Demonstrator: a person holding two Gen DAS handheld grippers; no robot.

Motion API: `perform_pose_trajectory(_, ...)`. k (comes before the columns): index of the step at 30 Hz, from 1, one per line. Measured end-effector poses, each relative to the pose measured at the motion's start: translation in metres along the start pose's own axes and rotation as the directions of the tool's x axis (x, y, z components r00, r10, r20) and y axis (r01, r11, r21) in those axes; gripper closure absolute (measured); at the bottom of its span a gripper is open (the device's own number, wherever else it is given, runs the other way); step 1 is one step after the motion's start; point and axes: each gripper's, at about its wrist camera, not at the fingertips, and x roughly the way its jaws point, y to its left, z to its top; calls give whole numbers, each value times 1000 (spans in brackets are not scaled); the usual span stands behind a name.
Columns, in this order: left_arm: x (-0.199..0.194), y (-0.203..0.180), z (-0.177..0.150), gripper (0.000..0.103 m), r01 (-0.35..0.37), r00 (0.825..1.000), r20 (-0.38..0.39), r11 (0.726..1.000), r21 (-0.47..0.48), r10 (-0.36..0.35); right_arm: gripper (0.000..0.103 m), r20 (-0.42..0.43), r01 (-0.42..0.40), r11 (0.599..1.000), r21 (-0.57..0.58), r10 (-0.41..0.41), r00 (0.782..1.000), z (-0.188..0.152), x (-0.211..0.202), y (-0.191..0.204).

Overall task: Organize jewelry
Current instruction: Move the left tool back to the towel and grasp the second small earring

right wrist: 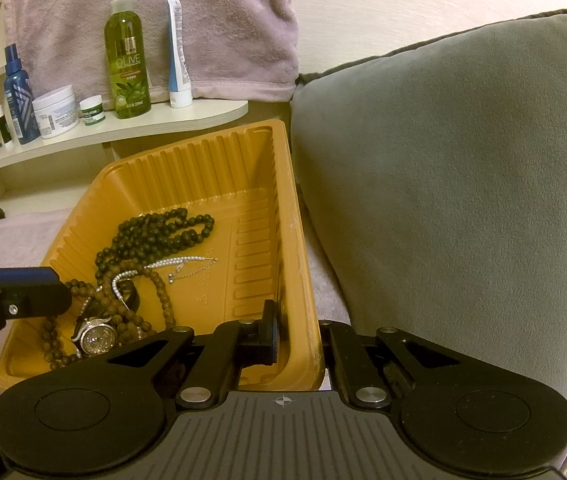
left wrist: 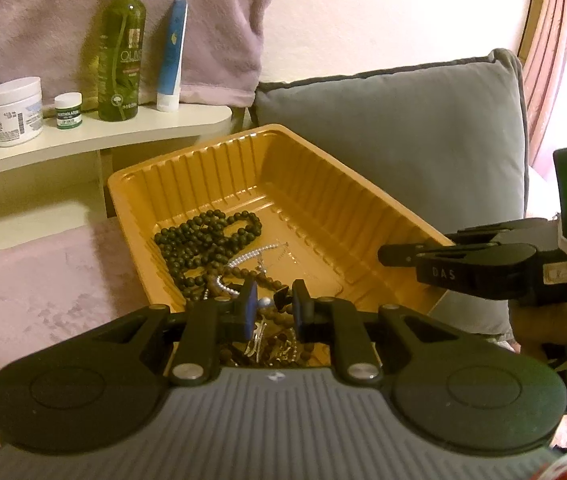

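Observation:
An orange plastic tray lies on a pink blanket and holds a heap of jewelry. In it are a dark green bead string, a brown bead string, a thin silver chain and a sparkly watch. My left gripper hovers low over the tray's near end. A small silvery bead piece fills the narrow gap between its blue pads. My right gripper is shut on the tray's right wall, one pad inside and one outside.
A grey cushion presses against the tray's right side. Behind the tray, a cream shelf carries a green spray bottle, a white-and-blue tube, two jars and a blue bottle. The pink blanket spreads to the left.

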Motion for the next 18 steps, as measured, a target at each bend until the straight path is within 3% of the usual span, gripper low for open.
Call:
perform_pose_trajectory(12,2,-1,-3,86,-3,1000,-10,1000,6,3,97,-1,0,1000,1,0,1000,0,0,0)
perform_pose_trajectory(18,-9,12,-4,85,-61,998,17,998,-17,61,97,0,-1,1000,1,1,1000,0,0,0)
